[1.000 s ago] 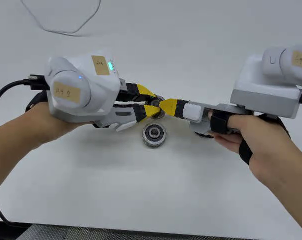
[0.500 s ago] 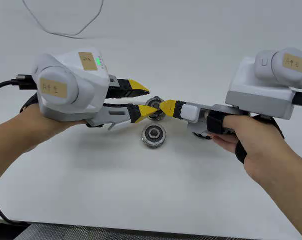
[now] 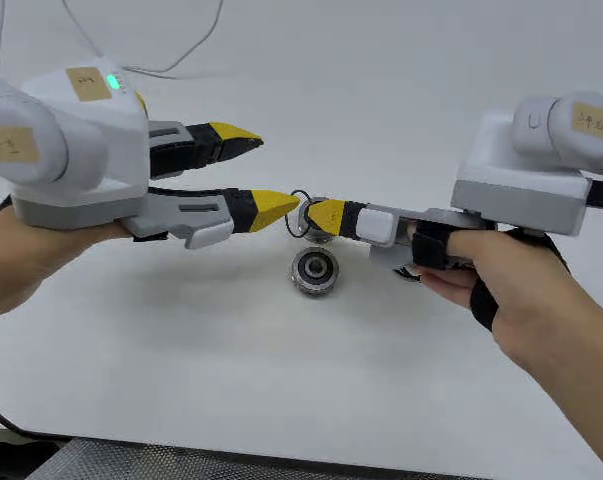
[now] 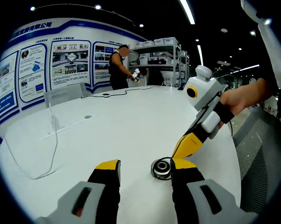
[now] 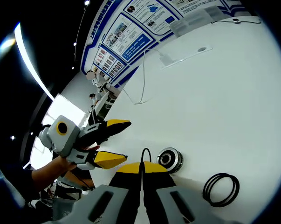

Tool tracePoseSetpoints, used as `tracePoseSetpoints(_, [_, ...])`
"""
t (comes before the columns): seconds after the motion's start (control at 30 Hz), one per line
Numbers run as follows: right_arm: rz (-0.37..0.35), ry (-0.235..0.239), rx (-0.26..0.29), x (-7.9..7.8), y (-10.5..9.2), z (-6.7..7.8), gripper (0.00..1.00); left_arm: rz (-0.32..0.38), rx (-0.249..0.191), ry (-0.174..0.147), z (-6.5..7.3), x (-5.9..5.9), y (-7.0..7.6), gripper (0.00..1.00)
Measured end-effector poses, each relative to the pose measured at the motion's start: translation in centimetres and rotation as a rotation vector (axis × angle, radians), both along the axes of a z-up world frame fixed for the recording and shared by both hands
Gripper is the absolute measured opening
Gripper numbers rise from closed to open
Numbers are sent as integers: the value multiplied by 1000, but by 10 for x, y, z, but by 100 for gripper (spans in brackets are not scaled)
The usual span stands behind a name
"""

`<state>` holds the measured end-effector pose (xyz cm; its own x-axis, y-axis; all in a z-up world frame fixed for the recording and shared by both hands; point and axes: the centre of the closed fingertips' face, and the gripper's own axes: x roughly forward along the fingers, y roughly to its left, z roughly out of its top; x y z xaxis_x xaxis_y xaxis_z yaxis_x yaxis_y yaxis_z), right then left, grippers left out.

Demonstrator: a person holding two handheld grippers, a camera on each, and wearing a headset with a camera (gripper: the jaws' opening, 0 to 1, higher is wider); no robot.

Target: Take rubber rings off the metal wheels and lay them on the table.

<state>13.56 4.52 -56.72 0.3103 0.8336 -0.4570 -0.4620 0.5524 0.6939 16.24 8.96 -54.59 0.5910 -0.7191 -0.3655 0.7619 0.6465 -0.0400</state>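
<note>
Right now the right gripper (image 3: 317,215) has its jaws pinched tight on a thin black rubber ring (image 5: 145,150), which loops out past the yellow tips. At nine o'clock from it the left gripper (image 3: 280,172) hangs with its jaws spread wide, holding nothing. One metal wheel (image 3: 314,269) lies flat on the white table (image 3: 231,380), at six o'clock from the pinched ring. In the right gripper view two loose rings (image 5: 221,189) lie overlapping on the table, at four o'clock from the wheel
</note>
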Motion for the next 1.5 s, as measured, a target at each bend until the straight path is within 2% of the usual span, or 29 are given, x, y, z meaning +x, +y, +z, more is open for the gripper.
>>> tracePoseSetpoints(0.1, [-1,4,5,-3,-11,4,1,24,-21,-3,4,0,4,47])
tracePoseSetpoints(0.23, [-17,18,8,-7,-27,4,1,35,-42,-13,12,-1,5,58])
tracePoseSetpoints(0.47, [-136,71,39,-8,-63,0,2,43,-58,-30,21,-8,10,70])
tracePoseSetpoints(0.63, [-230,100,59,-3,-85,-4,2,37,-65,-26,22,-16,12,76])
tracePoseSetpoints(0.8, [-272,126,34,-3,-97,-14,2,26,-63,-20,23,-22,10,83])
tracePoseSetpoints(0.9, [-285,136,13,-4,-100,-18,2,17,-62,-19,23,-25,9,86])
tracePoseSetpoints(1.07, [-309,128,-66,-6,-107,-27,2,-8,-48,-12,21,-32,6,88])
tracePoseSetpoints(1.13, [-295,87,-140,-5,-113,-31,2,-10,-49,-7,20,-34,7,89])
tracePoseSetpoints(1.2, [-290,53,-181,-4,-116,-32,2,-8,-49,-3,19,-35,8,90])
tracePoseSetpoints(1.3, [-293,47,-190,-3,-116,-32,4,-4,-45,2,18,-36,10,90])
tracePoseSetpoints(1.4, [-275,46,-242,-5,-119,-37,6,-2,-42,8,16,-39,12,91])
tracePoseSetpoints(1.5, [-268,8,-271,-3,-121,-37,6,1,-34,13,14,-42,15,92])
